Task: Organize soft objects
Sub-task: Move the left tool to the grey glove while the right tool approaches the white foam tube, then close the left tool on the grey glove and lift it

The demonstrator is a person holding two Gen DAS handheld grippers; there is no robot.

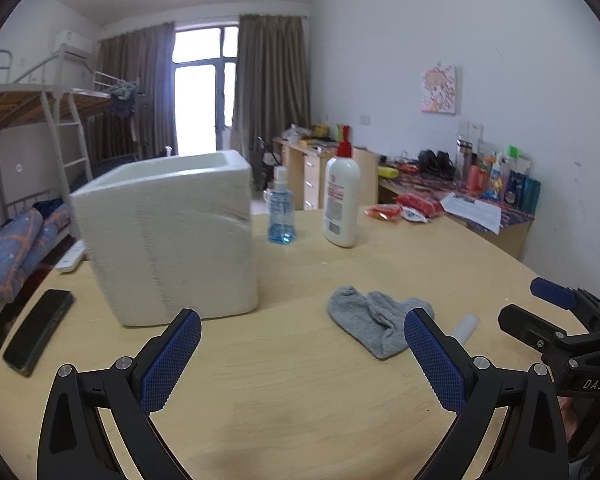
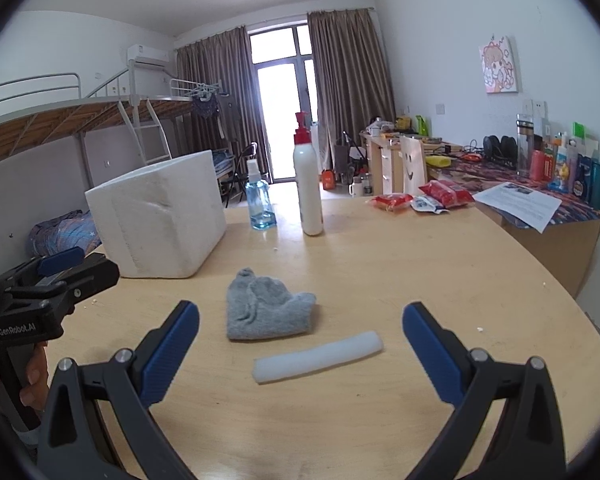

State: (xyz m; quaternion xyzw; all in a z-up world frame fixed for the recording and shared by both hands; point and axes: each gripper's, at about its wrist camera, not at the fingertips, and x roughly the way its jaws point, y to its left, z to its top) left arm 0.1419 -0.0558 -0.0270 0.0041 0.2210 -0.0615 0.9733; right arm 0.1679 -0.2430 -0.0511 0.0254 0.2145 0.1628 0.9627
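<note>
A crumpled grey sock point(image 1: 374, 318) point(image 2: 266, 310) lies on the wooden table. Beside it rests a white foam tube point(image 2: 318, 356), mostly hidden behind my left finger in the left wrist view point(image 1: 466, 326). A white foam box point(image 1: 168, 236) point(image 2: 158, 222) stands open-topped at the back left. My left gripper point(image 1: 302, 356) hovers open over bare table, with the sock just beyond its right finger. My right gripper point(image 2: 300, 354) is open too, its fingers on either side of the foam tube and nothing held. Each gripper shows at the edge of the other's view, the right one point(image 1: 556, 320) and the left one point(image 2: 52, 284).
A blue spray bottle point(image 1: 281, 210) point(image 2: 260, 196) and a white lotion bottle point(image 1: 342, 196) point(image 2: 309, 178) stand behind the sock. A black case point(image 1: 38, 330) lies at the table's left edge. Red snack packets point(image 2: 420, 196) and a cluttered desk point(image 2: 540, 184) sit at the right.
</note>
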